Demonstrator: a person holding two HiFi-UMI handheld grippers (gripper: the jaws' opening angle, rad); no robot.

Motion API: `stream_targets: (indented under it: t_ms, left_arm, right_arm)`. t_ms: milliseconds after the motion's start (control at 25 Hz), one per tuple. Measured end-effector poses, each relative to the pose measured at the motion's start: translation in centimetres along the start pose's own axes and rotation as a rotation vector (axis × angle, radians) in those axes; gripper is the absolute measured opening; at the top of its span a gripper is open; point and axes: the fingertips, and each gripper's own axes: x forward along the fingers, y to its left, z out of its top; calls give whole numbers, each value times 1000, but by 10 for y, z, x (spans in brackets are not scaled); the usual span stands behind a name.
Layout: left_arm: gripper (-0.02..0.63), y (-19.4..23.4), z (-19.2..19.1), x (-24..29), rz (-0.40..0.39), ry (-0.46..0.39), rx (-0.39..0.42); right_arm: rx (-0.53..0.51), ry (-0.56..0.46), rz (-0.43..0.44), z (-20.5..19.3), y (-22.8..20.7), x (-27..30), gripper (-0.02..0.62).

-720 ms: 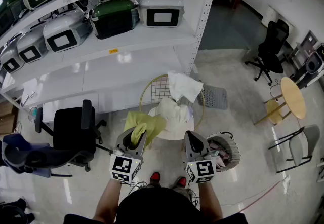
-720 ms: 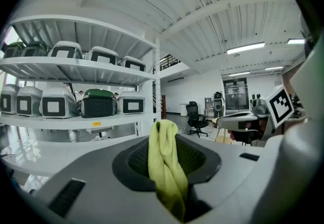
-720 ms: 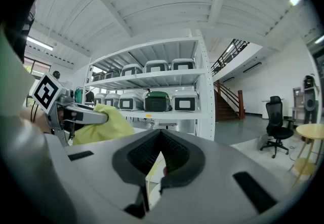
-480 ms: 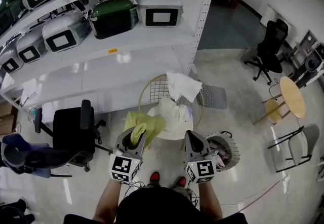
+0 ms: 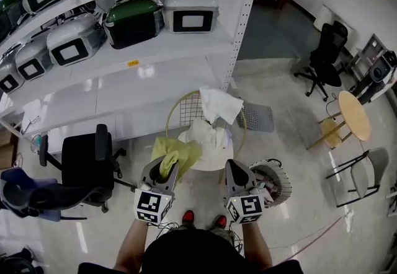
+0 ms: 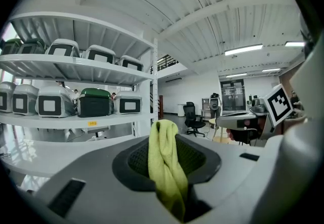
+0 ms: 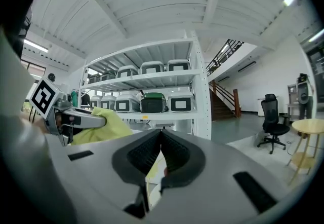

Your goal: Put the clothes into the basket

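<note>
Just left of the wicker basket (image 5: 271,163), the left gripper (image 5: 162,167) pinches a bunched fold of the yellow-green cloth (image 5: 181,151), likely light, soft and limp, best held by gathered fabric; the right gripper (image 5: 234,170), nearer the basket, is closed and empty.
</note>
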Motion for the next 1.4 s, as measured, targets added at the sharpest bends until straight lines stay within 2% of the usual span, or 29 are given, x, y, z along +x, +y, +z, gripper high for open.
stream_targets:
  t_ms: [320,720,1080,1400]
  left_arm:
    - [114,-15,4,18,-80,-14,4]
    - [114,-73,7,59,-281,-20,24]
    - [114,-174,23,111,-460,-27,43]
    - [114,-291,24,170,-577,12,48]
  right_arm:
    - [0,15,-90,-6,-21,-14,26]
    - [7,36,-301,-13,-77,-70,26]
    - [31,52,-474,-18,-154,-141,26]
    - [64,89,-581,-40,-251,-209,26]
